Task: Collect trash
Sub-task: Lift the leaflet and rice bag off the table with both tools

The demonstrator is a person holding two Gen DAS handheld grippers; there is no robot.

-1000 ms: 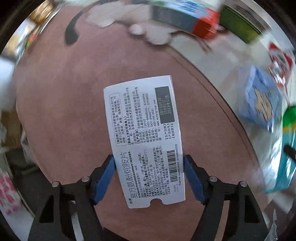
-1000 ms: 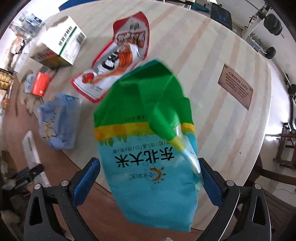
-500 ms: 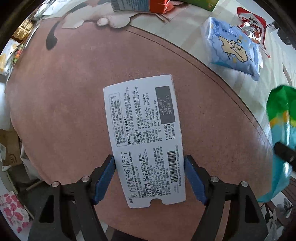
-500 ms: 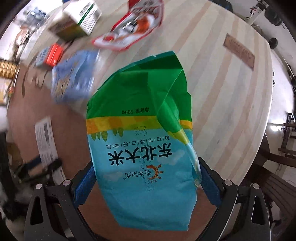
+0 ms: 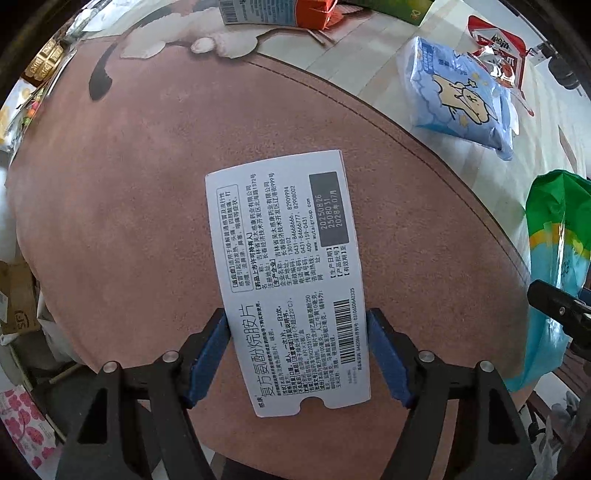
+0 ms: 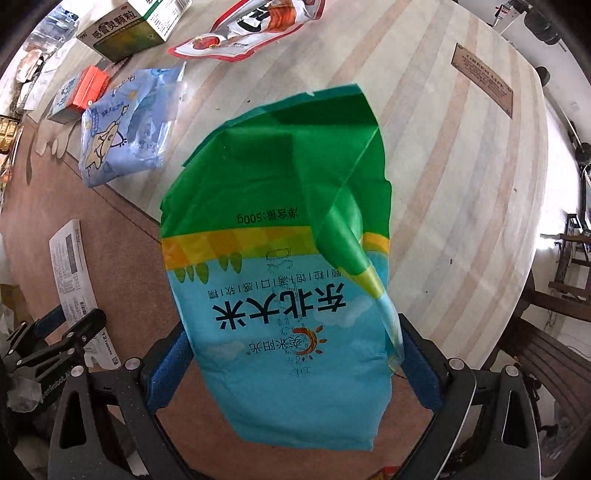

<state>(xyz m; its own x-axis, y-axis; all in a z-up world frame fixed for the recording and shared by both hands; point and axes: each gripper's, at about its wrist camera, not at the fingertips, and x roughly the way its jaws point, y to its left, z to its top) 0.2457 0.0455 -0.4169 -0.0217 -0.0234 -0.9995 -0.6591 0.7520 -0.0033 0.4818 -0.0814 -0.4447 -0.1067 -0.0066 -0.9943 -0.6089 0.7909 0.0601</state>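
My left gripper [image 5: 297,354] is shut on a flat white medicine box [image 5: 288,280] with black print and holds it above the brown table surface [image 5: 122,206]. My right gripper [image 6: 291,365] is shut on a green and blue rice bag [image 6: 280,280] that hangs in front of the striped table [image 6: 461,184]. The rice bag also shows at the right edge of the left wrist view [image 5: 554,266]. The white box and the left gripper show at the lower left of the right wrist view [image 6: 74,273].
On the table lie a light blue cartoon packet [image 6: 122,125], a red and white snack wrapper [image 6: 251,26], a green medicine box [image 6: 129,33] and a small orange and blue box [image 6: 81,92]. A brown plaque [image 6: 484,81] is set in the table. Clutter lines the left edge.
Both grippers have pulled back from the table with their loads still held. The blue packet and red wrapper have shifted up and left in the right wrist view.
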